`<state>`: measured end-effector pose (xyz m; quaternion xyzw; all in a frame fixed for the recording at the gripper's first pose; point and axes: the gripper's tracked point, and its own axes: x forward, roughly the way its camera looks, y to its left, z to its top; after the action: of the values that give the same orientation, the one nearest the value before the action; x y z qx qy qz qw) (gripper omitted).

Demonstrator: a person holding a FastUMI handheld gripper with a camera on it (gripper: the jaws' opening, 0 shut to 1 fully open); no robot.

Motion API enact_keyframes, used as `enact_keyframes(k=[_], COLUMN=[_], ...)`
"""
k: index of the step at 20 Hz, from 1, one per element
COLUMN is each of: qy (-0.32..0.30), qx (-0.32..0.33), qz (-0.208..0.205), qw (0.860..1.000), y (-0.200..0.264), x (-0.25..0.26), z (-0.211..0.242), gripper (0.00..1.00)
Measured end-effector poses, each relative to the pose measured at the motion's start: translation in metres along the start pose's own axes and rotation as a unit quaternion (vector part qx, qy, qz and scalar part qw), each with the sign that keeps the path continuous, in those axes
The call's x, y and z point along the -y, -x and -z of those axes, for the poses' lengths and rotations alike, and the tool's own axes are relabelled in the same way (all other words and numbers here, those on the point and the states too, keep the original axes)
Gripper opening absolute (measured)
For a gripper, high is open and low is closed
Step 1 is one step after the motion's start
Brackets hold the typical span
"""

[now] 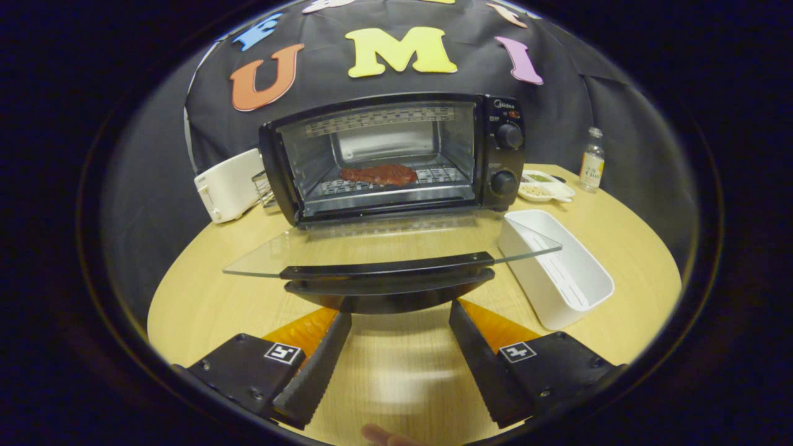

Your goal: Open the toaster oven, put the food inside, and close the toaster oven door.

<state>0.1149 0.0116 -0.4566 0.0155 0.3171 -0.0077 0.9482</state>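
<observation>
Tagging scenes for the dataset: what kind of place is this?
Likely a staged kitchen tabletop in a recording booth: toaster oven with door down, meat on its rack, on a round wooden table. Gripper open below the door handle.

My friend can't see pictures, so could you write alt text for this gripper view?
A toaster oven stands on a round wooden table with its glass door folded down flat and a piece of reddish-brown meat on the rack inside. The tool is open, its fingers just below the door's black handle. A white tray sits beside the door.
</observation>
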Motion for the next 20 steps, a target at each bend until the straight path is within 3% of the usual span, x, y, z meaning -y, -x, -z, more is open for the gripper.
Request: enact_keyframes(k=[12,20], qy=[0.001,0.054], qx=[0.059,0.116], qz=[-0.003,0.000], qw=[0.998,0.992], y=[0.011,0.015], x=[-0.011,-0.021], z=[-0.073,-0.134], gripper=[1.00,1.00])
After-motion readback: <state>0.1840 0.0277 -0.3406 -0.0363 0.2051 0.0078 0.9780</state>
